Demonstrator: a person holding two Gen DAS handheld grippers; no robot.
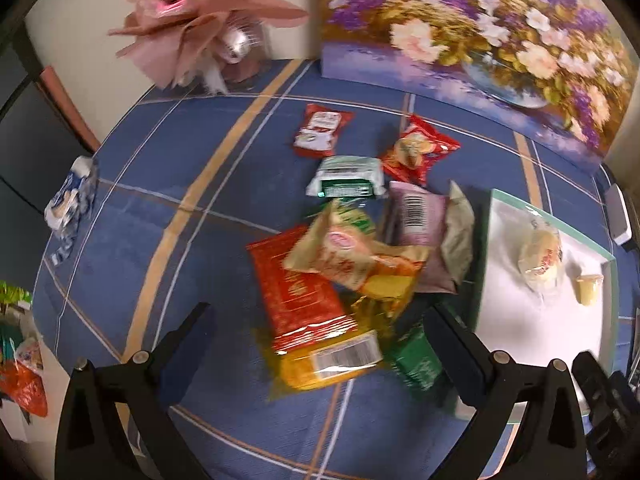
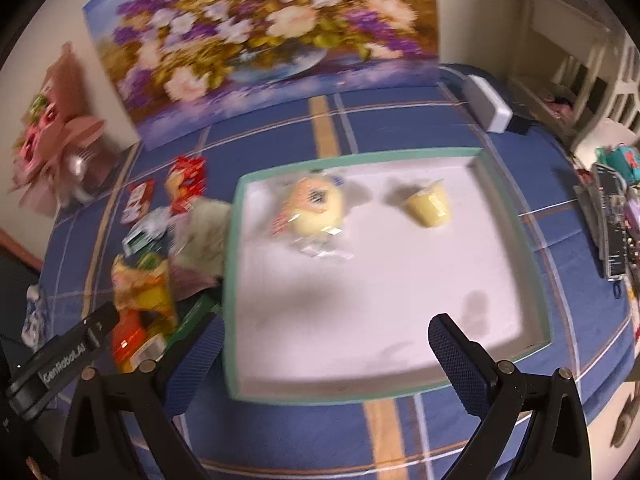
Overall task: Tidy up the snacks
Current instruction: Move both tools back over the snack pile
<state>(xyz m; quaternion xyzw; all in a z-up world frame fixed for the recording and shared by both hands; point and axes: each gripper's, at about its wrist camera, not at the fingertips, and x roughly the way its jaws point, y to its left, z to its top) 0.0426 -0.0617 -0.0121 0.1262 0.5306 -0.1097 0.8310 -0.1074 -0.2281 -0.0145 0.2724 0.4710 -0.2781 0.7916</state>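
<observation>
A heap of snack packets (image 1: 344,264) lies on the blue checked tablecloth, with a red-and-yellow packet (image 1: 308,312) nearest my left gripper (image 1: 320,320), which is open and empty just above it. A green-rimmed white tray (image 2: 512,216) holds a wrapped bun (image 2: 316,208) and a yellow pudding cup (image 2: 430,204). My right gripper (image 2: 324,332) is open and empty over the tray's near edge. The heap also shows in the right wrist view (image 2: 152,280), left of the tray. The tray shows in the left wrist view (image 1: 520,320) at the right.
A flower painting (image 2: 264,40) leans on the wall behind. A pink bouquet (image 1: 200,20) stands at the back left. A blue-white packet (image 1: 72,196) lies at the table's left edge. A white box (image 2: 488,104) and clutter (image 2: 612,224) sit at the right.
</observation>
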